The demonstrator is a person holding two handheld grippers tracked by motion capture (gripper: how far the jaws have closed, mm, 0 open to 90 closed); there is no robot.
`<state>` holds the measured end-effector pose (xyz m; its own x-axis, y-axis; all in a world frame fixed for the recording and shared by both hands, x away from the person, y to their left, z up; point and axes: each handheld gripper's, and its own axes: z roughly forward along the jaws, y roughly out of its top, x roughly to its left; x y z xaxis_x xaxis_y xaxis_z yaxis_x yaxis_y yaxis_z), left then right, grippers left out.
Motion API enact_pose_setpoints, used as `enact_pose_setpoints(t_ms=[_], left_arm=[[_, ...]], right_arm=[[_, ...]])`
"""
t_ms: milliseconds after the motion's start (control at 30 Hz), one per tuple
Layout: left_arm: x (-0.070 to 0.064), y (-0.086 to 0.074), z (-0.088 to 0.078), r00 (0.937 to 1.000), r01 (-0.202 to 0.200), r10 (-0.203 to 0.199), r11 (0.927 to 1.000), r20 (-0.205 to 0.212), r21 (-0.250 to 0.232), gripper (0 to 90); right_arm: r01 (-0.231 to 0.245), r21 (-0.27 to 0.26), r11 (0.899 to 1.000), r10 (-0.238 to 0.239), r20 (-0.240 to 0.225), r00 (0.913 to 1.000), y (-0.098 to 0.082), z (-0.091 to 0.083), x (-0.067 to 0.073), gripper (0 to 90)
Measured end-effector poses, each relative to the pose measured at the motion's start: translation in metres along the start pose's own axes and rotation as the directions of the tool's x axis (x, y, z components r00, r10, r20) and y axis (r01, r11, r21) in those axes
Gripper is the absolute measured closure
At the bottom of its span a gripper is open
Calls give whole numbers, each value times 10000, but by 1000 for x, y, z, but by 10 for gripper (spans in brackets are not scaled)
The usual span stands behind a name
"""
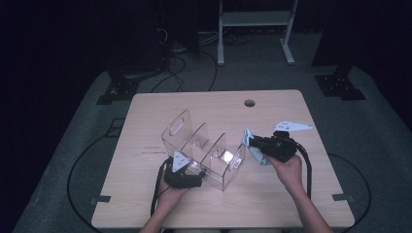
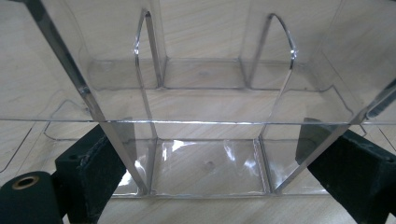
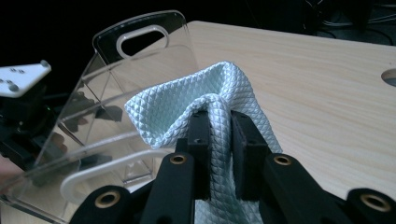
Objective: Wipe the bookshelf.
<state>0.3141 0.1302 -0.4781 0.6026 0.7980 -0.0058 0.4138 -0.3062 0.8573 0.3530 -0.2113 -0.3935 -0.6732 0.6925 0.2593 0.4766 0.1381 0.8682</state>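
Note:
A clear plastic organizer (image 1: 204,150) with several compartments and handle slots stands near the middle of the wooden table (image 1: 272,111). My left gripper (image 1: 197,172) is at its near left end. In the left gripper view its jaws (image 2: 219,149) stand wide on either side of the organizer's (image 2: 205,107) walls, pads against them. My right gripper (image 1: 255,142) hovers just right of the organizer, shut on a pale blue quilted cloth (image 1: 262,159). In the right gripper view the cloth (image 3: 201,88) bunches up between the pads of the right gripper (image 3: 219,121), beside the organizer (image 3: 140,70).
A round cable hole (image 1: 249,103) sits near the table's far edge, also seen as the hole (image 3: 390,77) at the right. Bare tabletop lies around the organizer on all sides. Black cables trail from both grippers toward the near edge. The floor around is dark.

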Motion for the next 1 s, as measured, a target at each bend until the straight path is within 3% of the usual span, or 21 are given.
enact_pose_setpoints(t_ms=[167, 233, 333, 367, 467, 500, 600, 733, 767, 800, 833, 867, 1000], left_arm=[[0, 0, 0, 10000, -22, 22, 10000, -10, 46, 80], [0, 0, 0, 10000, -19, 19, 10000, -21, 49, 80], [0, 0, 0, 10000, -5, 5, 10000, -31, 7, 80], [0, 0, 0, 10000, 3, -3, 10000, -34, 8, 81], [0, 0, 0, 10000, -20, 20, 10000, -32, 28, 80], [-1, 0, 0, 10000, 15, -15, 10000, -56, 12, 80], [-1, 0, 0, 10000, 13, -13, 10000, -50, 9, 80], [-1, 0, 0, 10000, 43, -43, 10000, -48, -47, 81], [0, 0, 0, 10000, 17, -17, 10000, -43, 4, 81], [0, 0, 0, 10000, 17, -17, 10000, -43, 4, 81], [0, -1, 0, 10000, 9, -9, 10000, -52, -21, 81], [0, -1, 0, 10000, 9, -9, 10000, -52, -21, 81], [-1, 0, 0, 10000, 4, -4, 10000, -65, -11, 81]], right_arm=[[261, -206, 9994, -267, -312, 9992, 2, -5, 12, 791], [747, -124, 9971, -753, -537, 9957, 2, -6, 28, 791], [1008, 10, 9949, -1004, -785, 9919, 0, -7, 39, 791], [1317, 146, 9912, -1300, -848, 9879, 1, -8, 44, 791], [1197, 216, 9926, -1173, -890, 9891, 3, -9, 40, 791], [856, 167, 9962, -838, -898, 9924, 4, -8, 35, 791], [844, 149, 9963, -827, -911, 9924, 4, -7, 38, 790], [1214, 198, 9924, -1184, -1147, 9863, 1, -8, 53, 791], [1375, 274, 9901, -1320, -1491, 9800, -2, -9, 62, 791], [1375, 274, 9901, -1320, -1491, 9800, -2, -9, 62, 791], [1488, 404, 9880, -1392, -1820, 9734, -5, -9, 69, 791], [1570, 426, 9867, -1465, -1863, 9715, -5, -9, 71, 791], [1463, 403, 9884, -1379, -1645, 9767, 0, -11, 67, 791]])
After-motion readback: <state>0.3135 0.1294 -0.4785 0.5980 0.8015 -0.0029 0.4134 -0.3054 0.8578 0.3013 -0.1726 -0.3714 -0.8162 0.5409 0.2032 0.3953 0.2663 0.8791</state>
